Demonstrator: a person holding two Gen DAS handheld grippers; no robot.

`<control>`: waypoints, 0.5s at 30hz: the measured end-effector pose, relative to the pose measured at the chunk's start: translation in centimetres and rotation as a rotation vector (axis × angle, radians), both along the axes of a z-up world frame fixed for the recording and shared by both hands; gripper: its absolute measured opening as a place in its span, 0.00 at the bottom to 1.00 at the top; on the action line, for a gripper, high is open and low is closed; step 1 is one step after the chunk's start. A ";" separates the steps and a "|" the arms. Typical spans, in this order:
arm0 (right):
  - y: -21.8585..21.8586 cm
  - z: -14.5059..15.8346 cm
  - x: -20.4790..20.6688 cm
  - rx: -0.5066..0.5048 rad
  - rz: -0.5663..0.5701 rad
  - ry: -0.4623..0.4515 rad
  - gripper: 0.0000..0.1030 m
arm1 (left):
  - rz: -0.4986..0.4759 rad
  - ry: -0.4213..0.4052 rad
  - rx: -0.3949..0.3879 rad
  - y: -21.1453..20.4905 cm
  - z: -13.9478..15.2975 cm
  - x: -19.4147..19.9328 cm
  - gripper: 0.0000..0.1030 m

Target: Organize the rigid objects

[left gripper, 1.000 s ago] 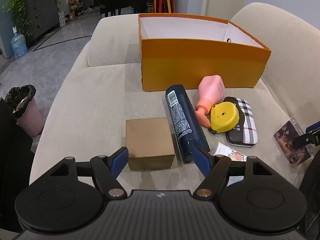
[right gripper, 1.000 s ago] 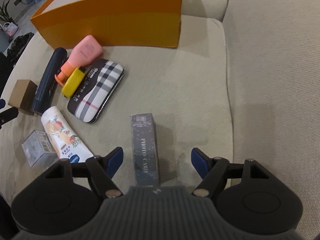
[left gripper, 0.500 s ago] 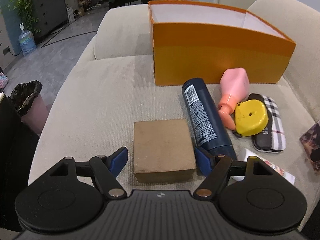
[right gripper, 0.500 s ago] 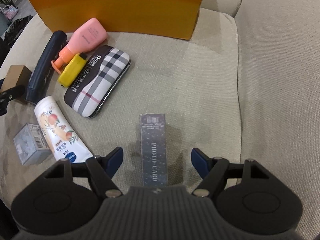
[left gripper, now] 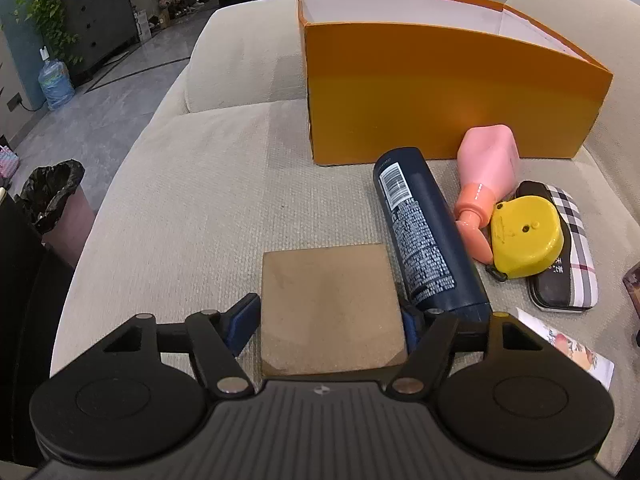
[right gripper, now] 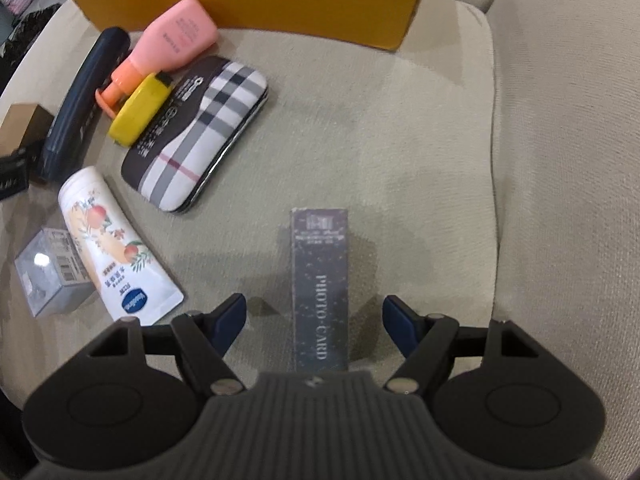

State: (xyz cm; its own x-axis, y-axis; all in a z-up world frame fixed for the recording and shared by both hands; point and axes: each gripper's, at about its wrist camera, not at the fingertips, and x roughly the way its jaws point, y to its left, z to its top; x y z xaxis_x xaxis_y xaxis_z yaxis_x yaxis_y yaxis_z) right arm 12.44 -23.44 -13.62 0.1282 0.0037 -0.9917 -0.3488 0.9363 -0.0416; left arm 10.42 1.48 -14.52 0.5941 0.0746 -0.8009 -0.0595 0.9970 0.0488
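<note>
Left wrist view: my left tool (left gripper: 330,318) closes around the brown box (left gripper: 330,304) on the sofa cushion (left gripper: 192,200), navy can (left gripper: 426,232) crowding its right side, bare cushion leftward, while my right tool (right gripper: 314,318) stands spread astride the photo-card box (right gripper: 320,284).

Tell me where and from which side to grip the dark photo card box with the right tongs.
Grip the photo card box across its narrow width, on the two long side faces, coming straight down from above. It lies flat on the sofa cushion with its long axis running away from the right tongs, whose open jaws already straddle it with a gap on both sides, and nothing crowds it.
</note>
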 end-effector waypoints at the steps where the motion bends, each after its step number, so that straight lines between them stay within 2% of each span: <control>1: 0.1 -0.1 0.0 -0.003 0.004 0.002 0.70 | -0.005 0.000 0.002 0.0 0.0 0.0 0.78; 6: 0.1 -0.4 -0.1 -0.009 0.000 0.012 0.68 | -0.023 0.006 0.007 -0.5 0.0 -0.1 0.69; 8: 0.0 -0.6 0.2 -0.008 0.002 0.019 0.61 | -0.029 0.006 0.008 -0.6 0.0 -0.2 0.67; 10: -0.1 -0.8 0.3 -0.010 0.002 0.024 0.48 | -0.042 0.005 0.019 -0.8 0.1 -0.3 0.67; 13: -0.2 -1.1 0.1 0.000 0.003 0.029 0.33 | -0.051 0.010 0.015 -0.7 0.1 -0.4 0.67; 15: -0.2 -1.1 -0.1 0.002 0.005 0.024 0.28 | -0.051 0.018 0.003 -0.4 0.3 -0.5 0.67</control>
